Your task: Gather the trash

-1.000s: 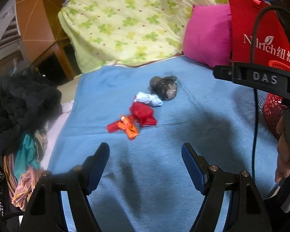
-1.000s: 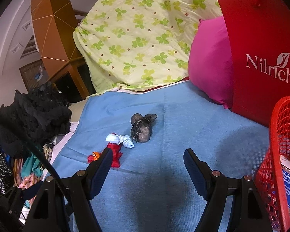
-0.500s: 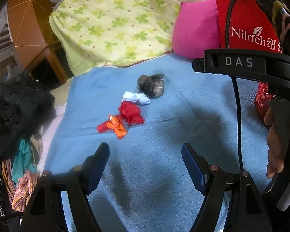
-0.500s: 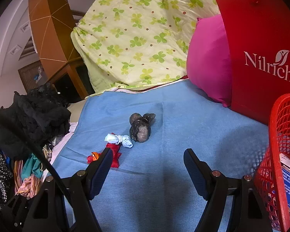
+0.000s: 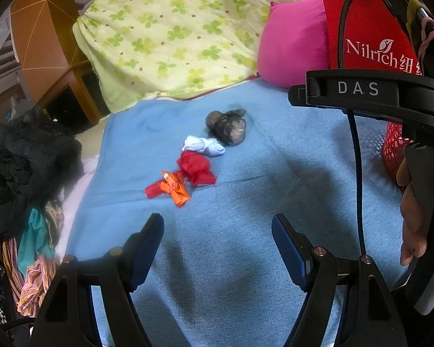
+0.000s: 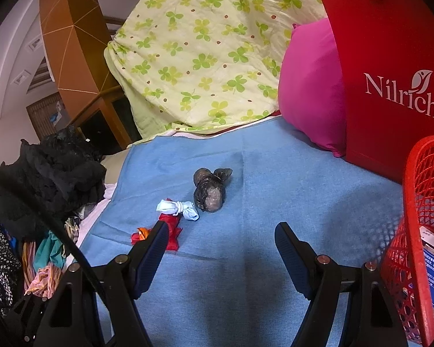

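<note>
left wrist view: left gripper (image 5: pixel 217 240) gapes wide and empty. go for the orange wrapper (image 5: pixel 175 189) at 11 o'clock first, pinch its middle, then drop it in the red basket (image 6: pixel 413 202). right gripper (image 6: pixel 221 248) gapes empty too.

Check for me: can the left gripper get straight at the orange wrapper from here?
Probably yes. The left gripper is open, and only bare blue blanket lies between it and the orange wrapper, which touches the red bundle.
</note>
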The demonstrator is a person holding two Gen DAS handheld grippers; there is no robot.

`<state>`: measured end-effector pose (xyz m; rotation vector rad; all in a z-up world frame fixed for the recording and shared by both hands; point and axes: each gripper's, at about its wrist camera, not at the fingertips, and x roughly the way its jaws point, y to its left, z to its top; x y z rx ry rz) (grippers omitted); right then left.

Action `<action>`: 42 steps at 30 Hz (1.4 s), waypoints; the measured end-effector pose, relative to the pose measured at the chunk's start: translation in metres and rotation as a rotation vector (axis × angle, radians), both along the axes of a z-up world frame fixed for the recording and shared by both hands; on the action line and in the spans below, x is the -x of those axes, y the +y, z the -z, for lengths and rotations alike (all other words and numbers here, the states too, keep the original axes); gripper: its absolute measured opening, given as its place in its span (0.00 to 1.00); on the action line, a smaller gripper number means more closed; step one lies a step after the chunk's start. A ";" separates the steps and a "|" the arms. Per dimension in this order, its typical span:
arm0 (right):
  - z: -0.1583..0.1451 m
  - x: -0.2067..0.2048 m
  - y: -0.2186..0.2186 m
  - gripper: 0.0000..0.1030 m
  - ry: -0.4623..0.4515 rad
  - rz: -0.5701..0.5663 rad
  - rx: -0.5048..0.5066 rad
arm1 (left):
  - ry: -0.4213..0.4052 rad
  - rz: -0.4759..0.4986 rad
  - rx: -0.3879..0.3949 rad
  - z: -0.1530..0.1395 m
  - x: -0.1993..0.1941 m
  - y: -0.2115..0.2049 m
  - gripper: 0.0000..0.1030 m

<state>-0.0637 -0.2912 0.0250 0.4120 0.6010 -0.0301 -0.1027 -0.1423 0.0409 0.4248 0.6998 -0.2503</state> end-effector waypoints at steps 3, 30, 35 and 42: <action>0.000 0.000 0.000 0.77 0.001 0.001 -0.001 | 0.003 -0.001 0.001 0.001 -0.001 0.001 0.75; 0.001 -0.007 0.019 0.77 0.044 0.052 0.209 | 0.015 -0.144 0.012 0.007 -0.033 0.053 0.75; 0.001 -0.007 0.017 0.77 0.057 0.076 0.246 | 0.013 -0.137 0.006 0.007 -0.032 0.050 0.75; 0.003 -0.007 0.007 0.77 0.080 0.099 0.237 | 0.014 -0.124 -0.003 0.008 -0.031 0.044 0.75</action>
